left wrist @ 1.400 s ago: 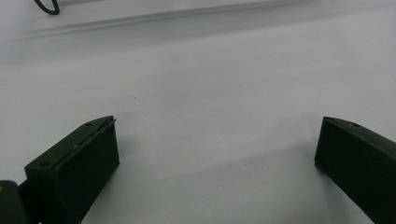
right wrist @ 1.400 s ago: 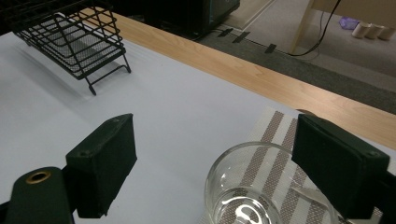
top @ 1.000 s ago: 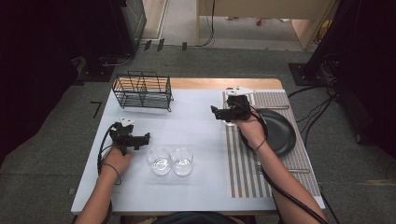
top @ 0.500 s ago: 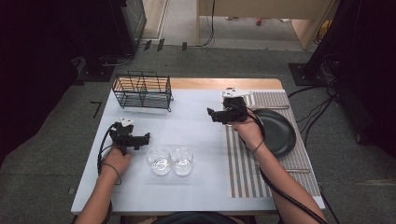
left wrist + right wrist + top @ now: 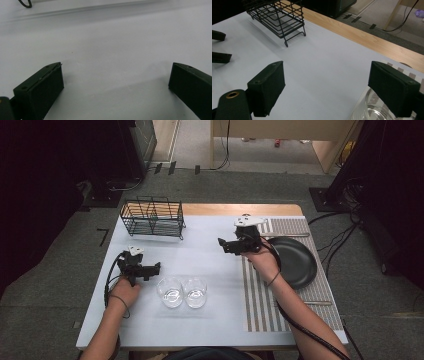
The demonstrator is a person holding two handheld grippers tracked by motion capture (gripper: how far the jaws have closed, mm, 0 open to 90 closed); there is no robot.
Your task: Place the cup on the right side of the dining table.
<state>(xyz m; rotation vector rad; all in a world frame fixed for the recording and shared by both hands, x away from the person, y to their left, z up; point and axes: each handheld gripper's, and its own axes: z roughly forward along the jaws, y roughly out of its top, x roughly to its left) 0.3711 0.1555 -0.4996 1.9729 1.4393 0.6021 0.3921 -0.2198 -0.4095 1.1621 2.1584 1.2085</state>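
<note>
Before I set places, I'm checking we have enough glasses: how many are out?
3. The first glass and second glass stand side by side near the front of the table; the third glass, partly seen, sits on the striped mat.

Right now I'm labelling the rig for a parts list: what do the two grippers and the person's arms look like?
Both are black. The left gripper and right gripper each carry a pale three-cornered plate on top and trail a black cable. Their jaws are blocky black pads. The forearms are bare of sleeves, with a thin dark band at each wrist.

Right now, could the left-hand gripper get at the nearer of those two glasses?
Probably yes. The left gripper has its jaws open and aims toward the nearer glass, with bare table between them.
</note>
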